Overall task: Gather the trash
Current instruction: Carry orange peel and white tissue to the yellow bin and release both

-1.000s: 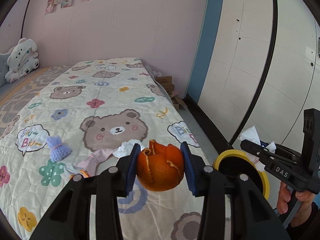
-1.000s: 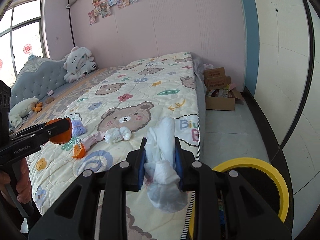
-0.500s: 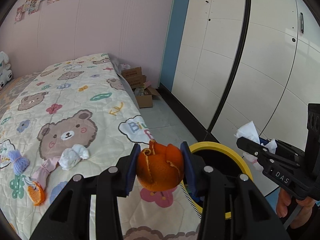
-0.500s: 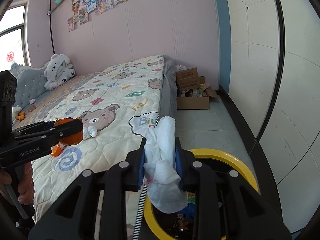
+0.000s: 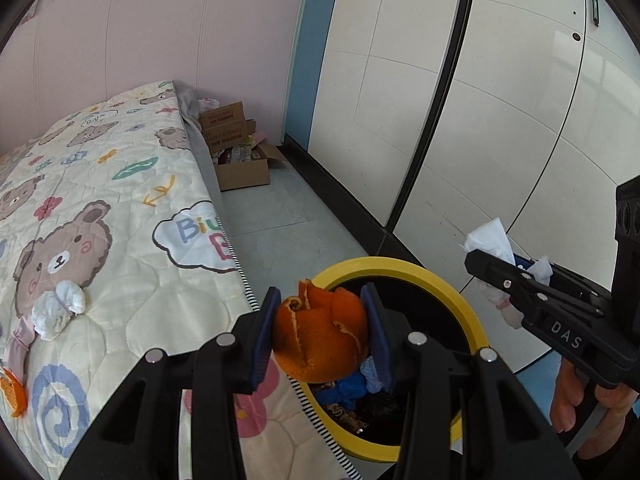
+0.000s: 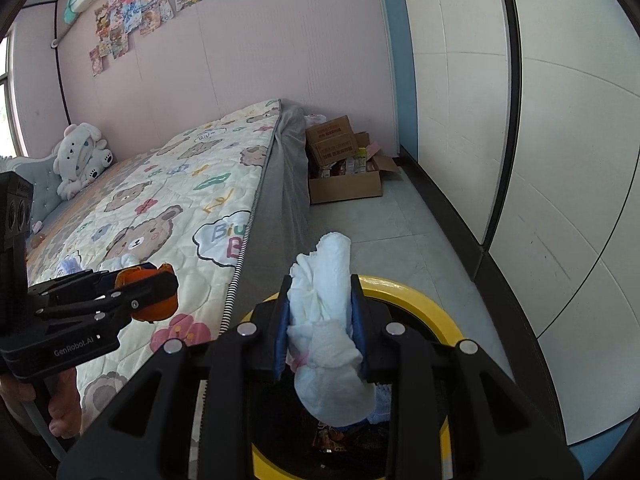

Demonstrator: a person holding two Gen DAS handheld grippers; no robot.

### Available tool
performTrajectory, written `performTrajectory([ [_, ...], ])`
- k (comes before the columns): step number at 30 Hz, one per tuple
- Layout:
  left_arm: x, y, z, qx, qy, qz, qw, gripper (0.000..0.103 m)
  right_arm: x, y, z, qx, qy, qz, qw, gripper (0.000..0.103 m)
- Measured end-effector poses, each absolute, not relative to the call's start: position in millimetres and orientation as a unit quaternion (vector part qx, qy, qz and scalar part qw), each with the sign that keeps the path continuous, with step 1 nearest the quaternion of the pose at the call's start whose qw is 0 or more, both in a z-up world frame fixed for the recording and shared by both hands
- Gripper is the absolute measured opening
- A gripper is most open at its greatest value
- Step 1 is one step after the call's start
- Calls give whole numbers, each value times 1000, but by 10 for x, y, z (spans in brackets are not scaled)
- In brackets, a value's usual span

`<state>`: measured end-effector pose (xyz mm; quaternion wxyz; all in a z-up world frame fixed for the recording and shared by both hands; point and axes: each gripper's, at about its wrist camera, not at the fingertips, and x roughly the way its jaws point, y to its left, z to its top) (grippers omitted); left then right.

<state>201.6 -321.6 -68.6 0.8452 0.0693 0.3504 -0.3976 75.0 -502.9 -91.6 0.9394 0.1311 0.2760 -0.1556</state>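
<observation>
Orange peel (image 5: 320, 336) sits pinched between the fingers of our left gripper (image 5: 322, 332), curled segments pointing up, fingers narrowed onto it from both sides. White crumpled tissue (image 6: 326, 320) is clamped the same way in our right gripper (image 6: 320, 320), long axis running up-down, top end standing above the fingers and a loose wad hanging below them. Key relation: the yellow-rimmed trash bin (image 5: 420, 270) on the floor is just beside the bed (image 5: 120, 208) edge. From the right wrist view the tissue hangs directly over the bin (image 6: 420, 300) opening, so we judge the right side is ready to drop. The peel looks to be over the near-left rim where bin meets the striped quilt edge; we judge it needs a bit more travel toward the bin centre, else it may land on the quilt or the rim. The bin already holds trash: blue stuff and dark wrappers. Both grippers converge on one opening, near each other but apart; release one at a time to avoid a clash. Left on the bed: a white tissue wad (image 5: 58, 312) touching a pink scrap (image 5: 18, 350), and an orange peel piece (image 5: 14, 394) at the frame edge. Open cardboard box (image 5: 242, 164) on the floor by the wall and the wardrobe doors (image 5: 480, 100) are well apart from the drop path, nothing blocks it.
</observation>
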Motion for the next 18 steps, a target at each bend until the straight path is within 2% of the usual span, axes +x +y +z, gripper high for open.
performTrajectory([
  [11, 1952, -3498, -954, 67, 381, -406, 828, 42, 759, -5225, -1057, 146, 278, -169, 934, 29],
  [14, 1953, -3522, -988, 66, 389, -412, 821, 46, 727, -5287, -1056, 158, 274, -173, 933, 38],
  [16, 1962, -3515, -997, 64, 392, -414, 819, 51, 707, -5323, -1049, 166, 269, -178, 932, 48],
  [18, 1963, -3486, -978, 60, 389, -411, 822, 59, 676, -5361, -1038, 171, 265, -187, 930, 50],
])
